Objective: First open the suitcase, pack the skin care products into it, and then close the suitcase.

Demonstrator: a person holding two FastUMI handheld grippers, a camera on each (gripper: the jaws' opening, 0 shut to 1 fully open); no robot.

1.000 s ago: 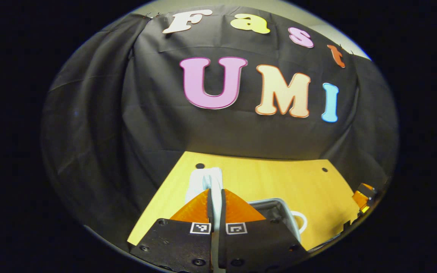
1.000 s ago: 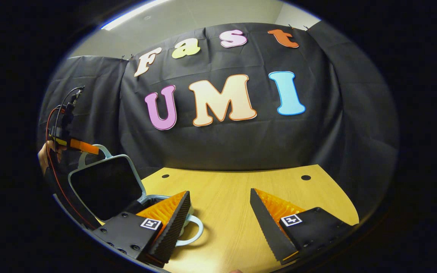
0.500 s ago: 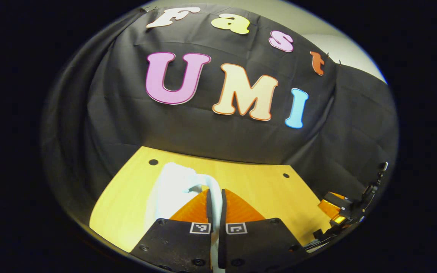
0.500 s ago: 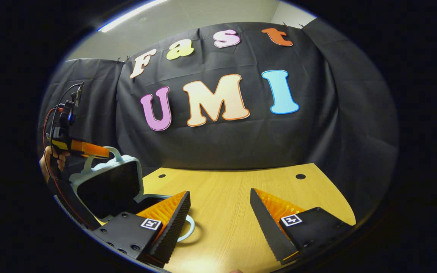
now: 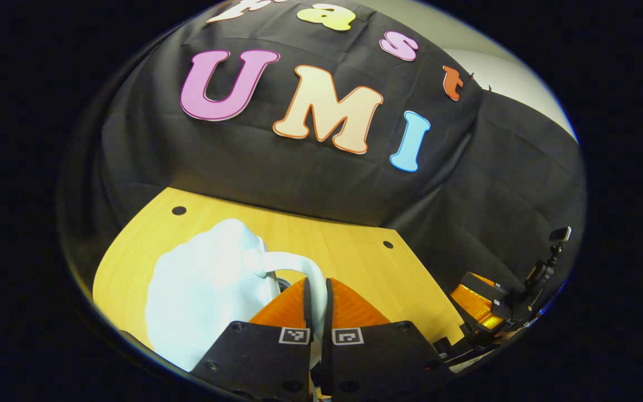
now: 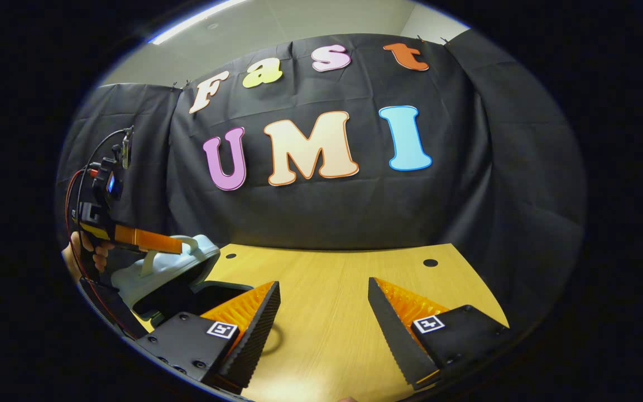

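A: Pale hard shell, matching handle: the suitcase (image 6: 157, 276) sits at the table's (image 6: 332, 312) left edge with its lid (image 5: 204, 296) tilted partway down over the dark base.

B: Left gripper (image 5: 317, 290) status?

A: Its fingers are pinched together on the lid handle (image 5: 299, 265), with a hand (image 6: 90, 254) behind it (seen from the right gripper view). The right gripper (image 6: 324, 312) hangs above bare tabletop, jaws wide and holding nothing.

B: Step in hand?

A: Judged as closing the suitcase; the contents cannot be confirmed, because the interior is dark.

B: Next move?

A: Lower the lid along its hinge arc until the rims meet, then release the handle. Keep the right gripper away from the closing gap.
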